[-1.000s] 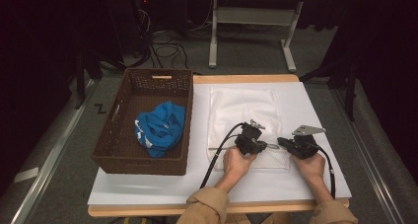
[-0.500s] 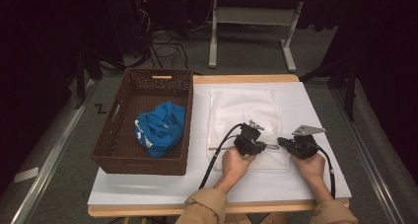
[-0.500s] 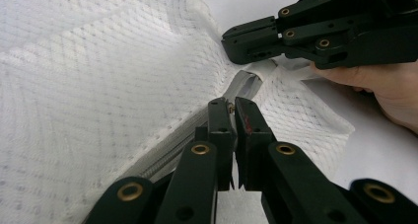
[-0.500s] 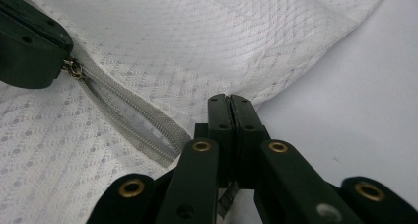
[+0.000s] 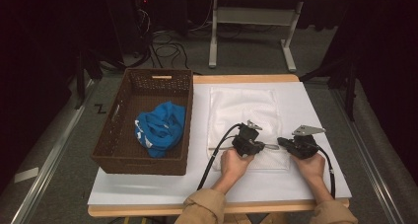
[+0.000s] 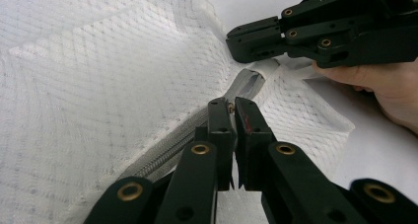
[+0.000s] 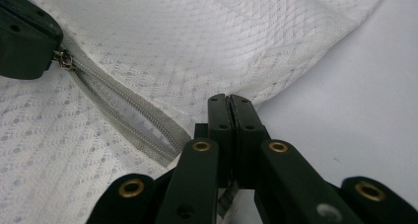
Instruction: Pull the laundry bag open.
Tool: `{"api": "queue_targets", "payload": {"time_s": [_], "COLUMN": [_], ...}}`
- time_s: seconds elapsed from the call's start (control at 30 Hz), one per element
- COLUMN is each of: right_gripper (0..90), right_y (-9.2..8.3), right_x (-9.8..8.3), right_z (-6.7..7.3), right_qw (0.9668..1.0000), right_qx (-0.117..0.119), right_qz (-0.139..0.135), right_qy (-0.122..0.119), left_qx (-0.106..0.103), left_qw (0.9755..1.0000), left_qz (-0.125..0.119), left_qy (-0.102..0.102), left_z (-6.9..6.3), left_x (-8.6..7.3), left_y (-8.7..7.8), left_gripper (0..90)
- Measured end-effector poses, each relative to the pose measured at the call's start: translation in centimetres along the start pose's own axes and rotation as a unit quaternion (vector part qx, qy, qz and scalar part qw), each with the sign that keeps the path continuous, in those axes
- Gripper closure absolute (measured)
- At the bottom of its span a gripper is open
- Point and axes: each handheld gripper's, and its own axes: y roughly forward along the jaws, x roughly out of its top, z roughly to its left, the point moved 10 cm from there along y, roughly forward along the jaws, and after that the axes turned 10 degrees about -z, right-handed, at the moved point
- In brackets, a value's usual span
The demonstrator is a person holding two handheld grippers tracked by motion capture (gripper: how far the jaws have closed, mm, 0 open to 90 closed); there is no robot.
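A white mesh zip bag [image 5: 242, 109] lies flat on the white table top. Its grey zipper [image 7: 123, 120] runs along the near edge and gapes a little between the two grippers. My left gripper [image 6: 230, 105] is shut on the small metal zipper pull [image 7: 63, 59]; in the high view the left gripper [image 5: 266, 146] points right. My right gripper [image 7: 229, 101] is shut on the bag's fabric at the zipper's end. Seen from above, the right gripper [image 5: 281, 142] points left, tip to tip with the other. From the left gripper view, the right gripper [image 6: 235, 42] pinches the bunched mesh.
A brown wicker basket [image 5: 123, 110] stands at the table's left side, with a crumpled blue cloth [image 5: 160, 127] inside. The white table top [image 5: 305, 100] has bare room right of the bag. Cables and a table frame lie on the floor beyond.
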Motion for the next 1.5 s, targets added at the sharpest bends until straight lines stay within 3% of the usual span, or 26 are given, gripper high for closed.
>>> {"api": "queue_targets", "payload": {"time_s": [0.07, 0.67, 1.5], "right_gripper": [89.4, 89.2, 89.0], "right_y": [0.0, 0.0, 0.1], "right_x": [0.0, 0.0, 0.0], "right_z": [0.0, 0.0, 0.0], "right_qw": [1.0000, 1.0000, 1.0000], "right_qx": [0.001, 0.001, 0.000], "right_qz": [-0.001, 0.000, -0.001], "right_qy": [0.000, 0.001, -0.003], "left_qx": [0.003, -0.003, -0.001], "left_qw": [1.0000, 1.0000, 0.9999], "left_qz": [-0.001, -0.008, -0.014], "left_qy": [0.008, -0.005, -0.001], "left_z": [0.1, 0.7, 1.1], "left_x": [0.0, -0.7, -0.8], "left_y": [-0.1, -1.0, -2.2], "left_gripper": [86.3, 86.3, 86.3]}}
